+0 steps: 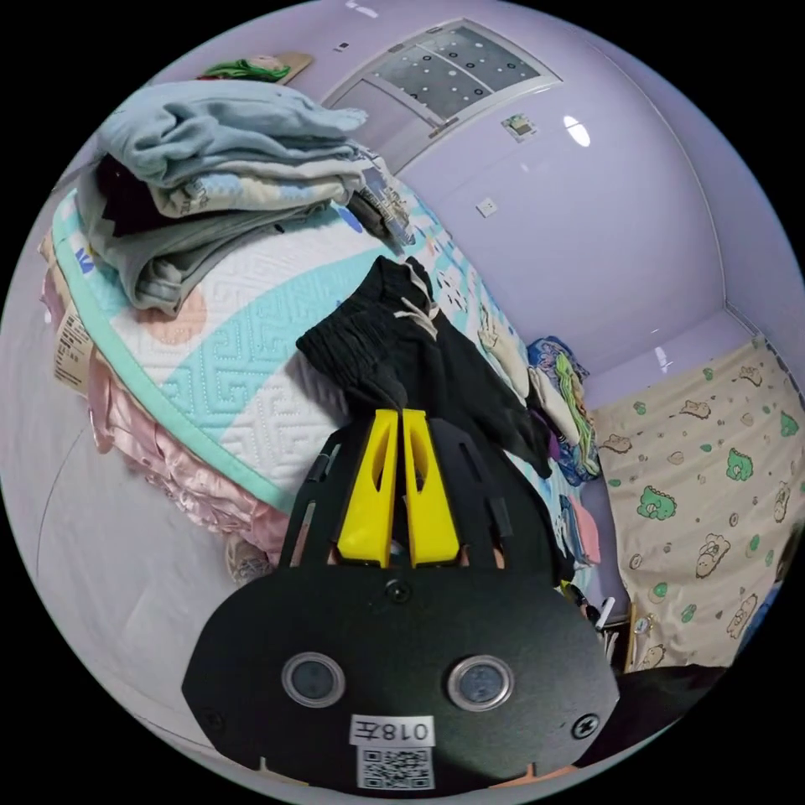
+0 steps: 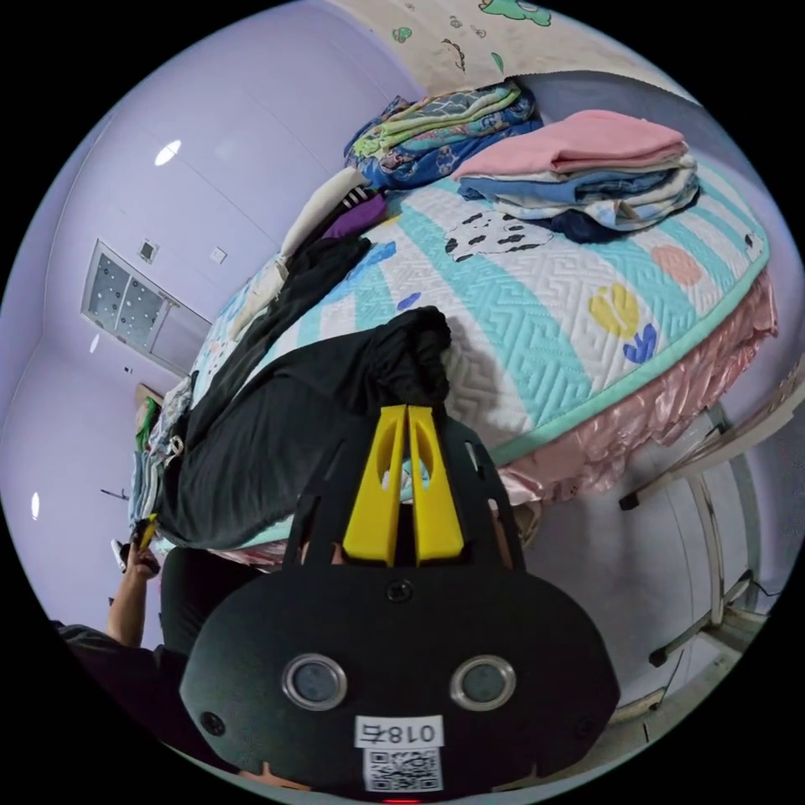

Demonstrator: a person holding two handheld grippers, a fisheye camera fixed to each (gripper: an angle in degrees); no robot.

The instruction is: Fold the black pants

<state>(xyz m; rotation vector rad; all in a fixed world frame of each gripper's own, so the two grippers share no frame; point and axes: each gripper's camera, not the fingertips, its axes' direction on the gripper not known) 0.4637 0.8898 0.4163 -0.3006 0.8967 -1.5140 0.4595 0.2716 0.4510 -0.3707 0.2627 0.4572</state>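
The black pants (image 1: 419, 352) are pinched at the waistband by the closed left gripper (image 1: 400, 411) and right gripper (image 2: 406, 408). They are spread along the quilted bed (image 2: 537, 335); no fold is seen yet.

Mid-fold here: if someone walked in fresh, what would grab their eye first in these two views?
First the black pants, stretched across the edge of the patterned bed cover, with a bunched end pinched in the right gripper and the other end in the left gripper. Next, the stacks of folded laundry on the bed: a pink-topped pile in the right gripper view and a pale blue pile in the left gripper view.
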